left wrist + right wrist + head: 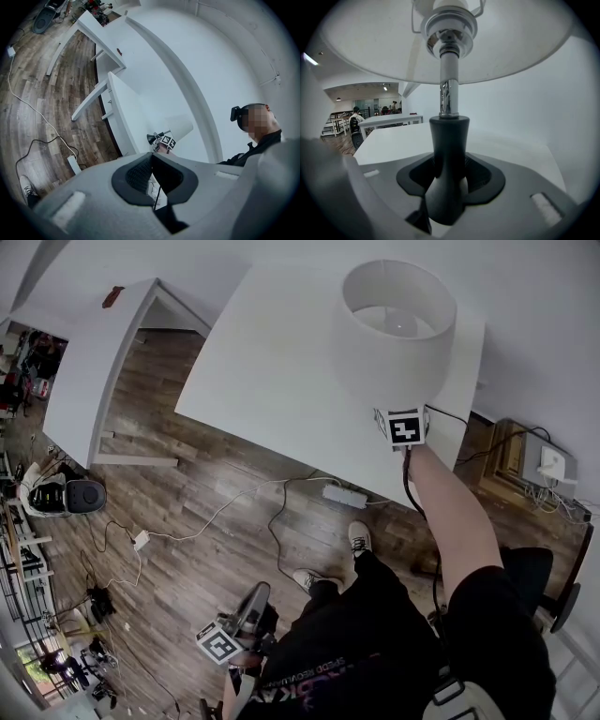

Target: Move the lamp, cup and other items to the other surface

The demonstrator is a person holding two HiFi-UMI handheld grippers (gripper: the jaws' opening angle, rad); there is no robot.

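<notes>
At the near right corner of the white rectangular table (pixel 253 371), the right gripper (pixel 403 418) clamps the black tapered base (pixel 449 154) of the white-shaded chrome-stemmed lamp (pixel 394 329), left gripper (pixel 249 610) low over the wooden floor (pixel 187 484), jaws slightly apart, empty

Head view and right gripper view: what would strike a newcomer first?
A table lamp with a wide white shade stands at the right end of a white table. The right gripper is closed around its black stem, below the shade. The left gripper hangs low over the wooden floor.
</notes>
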